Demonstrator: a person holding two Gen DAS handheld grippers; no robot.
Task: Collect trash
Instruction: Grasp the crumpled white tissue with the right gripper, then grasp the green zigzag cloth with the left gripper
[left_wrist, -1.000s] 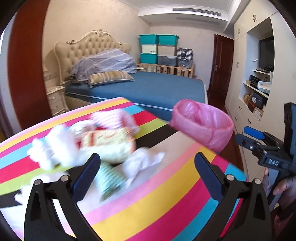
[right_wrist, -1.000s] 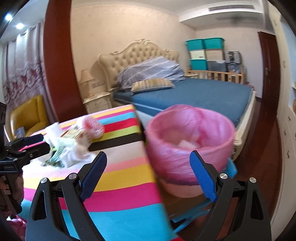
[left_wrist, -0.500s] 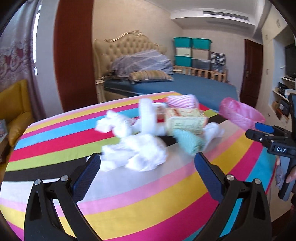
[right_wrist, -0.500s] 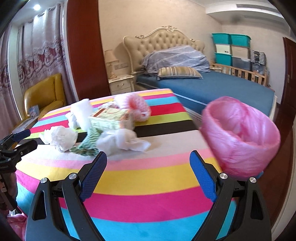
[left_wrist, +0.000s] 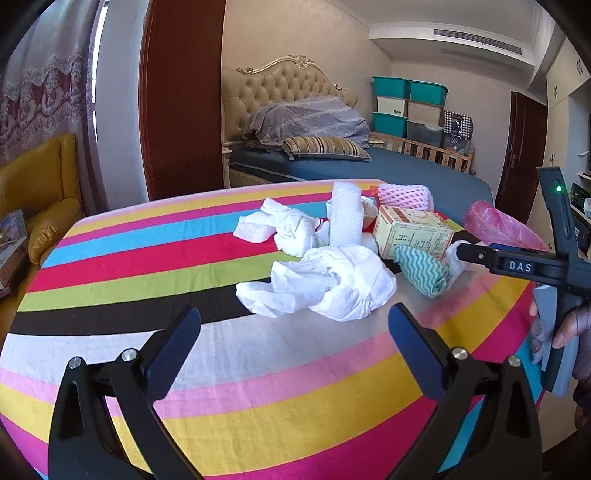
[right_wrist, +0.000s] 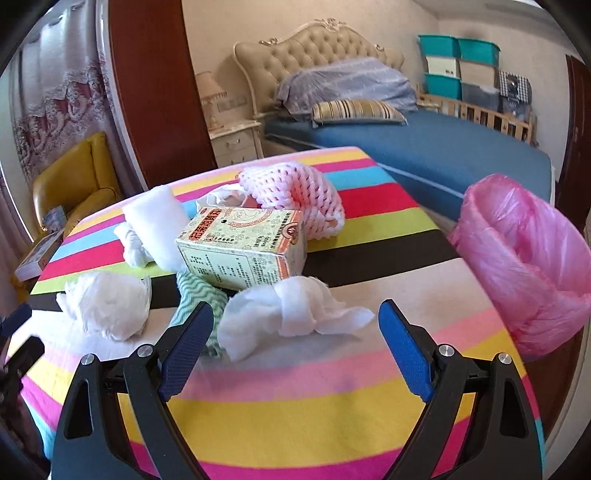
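A heap of trash lies on the striped table (left_wrist: 110, 266): crumpled white tissues (left_wrist: 325, 284), a cream carton (left_wrist: 412, 230), a green wavy cloth (left_wrist: 423, 269), a pink foam net (left_wrist: 404, 195) and a white foam roll (left_wrist: 345, 214). My left gripper (left_wrist: 293, 343) is open and empty, just short of the nearest tissue. My right gripper (right_wrist: 295, 347) is open and empty, its jaws either side of a white tissue wad (right_wrist: 291, 317), in front of the carton (right_wrist: 243, 251). The pink-lined bin (right_wrist: 524, 266) stands off the table's right edge.
A blue bed (right_wrist: 424, 147) lies behind the table. A yellow armchair (left_wrist: 40, 192) stands at the left. Stacked teal storage boxes (left_wrist: 406, 107) are at the back wall. A nightstand (right_wrist: 236, 144) stands beside the bed.
Both grippers have swung left, away from the pink bin and toward the trash heap. The right gripper now frames the white tissue wad. Both stay open.
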